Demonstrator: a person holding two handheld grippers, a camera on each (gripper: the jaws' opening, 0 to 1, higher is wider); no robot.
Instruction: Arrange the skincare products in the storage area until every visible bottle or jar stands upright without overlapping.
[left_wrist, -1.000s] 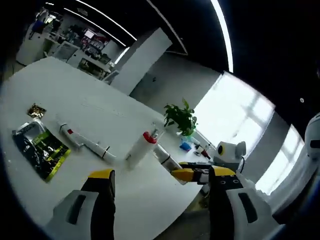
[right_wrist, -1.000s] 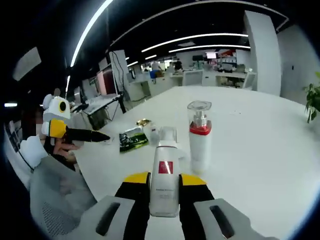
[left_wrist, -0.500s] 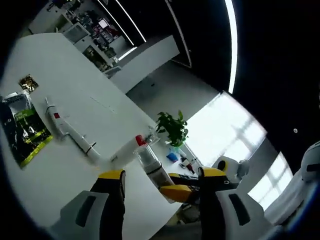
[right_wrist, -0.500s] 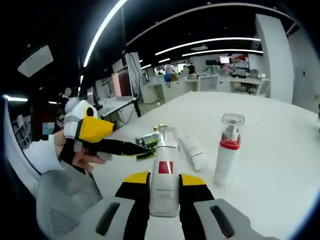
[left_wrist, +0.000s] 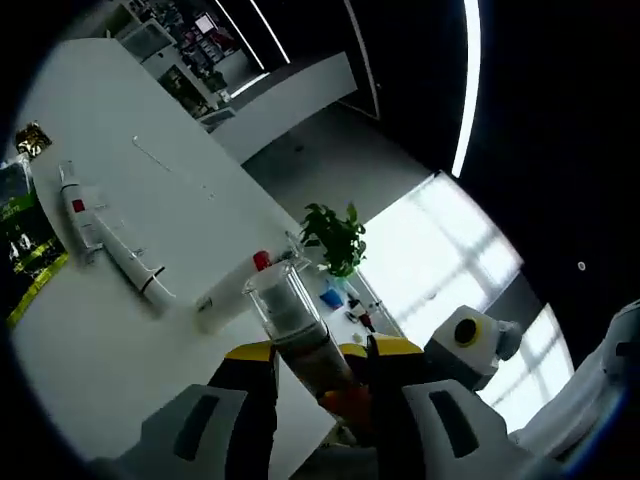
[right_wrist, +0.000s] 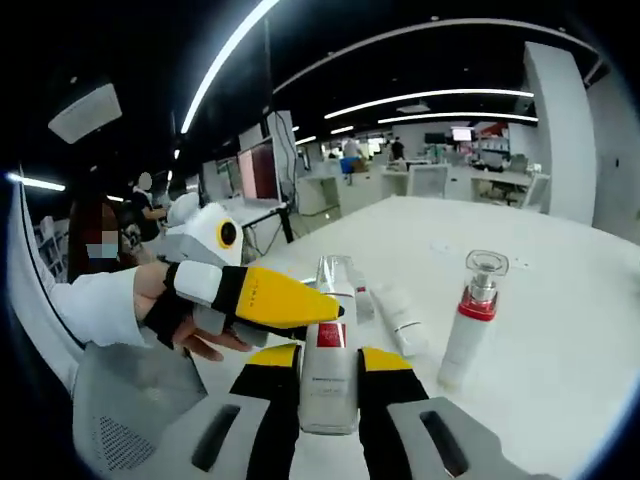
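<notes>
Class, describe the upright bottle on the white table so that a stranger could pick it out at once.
Start at the big white table. Right of the bottle held in the right claw stands a slim white bottle, alone and upright. Its red collar and clear cap set it apart from the white tubes lying flat beside it.

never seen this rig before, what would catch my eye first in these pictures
First, the white bottle with a red label clamped between the right gripper's yellow-tipped jaws, low in the right gripper view. Just left of it, the left gripper pokes in, held by a hand. On the white table beyond, a red-collared pump bottle stands upright, with more tubes lying flat.
</notes>
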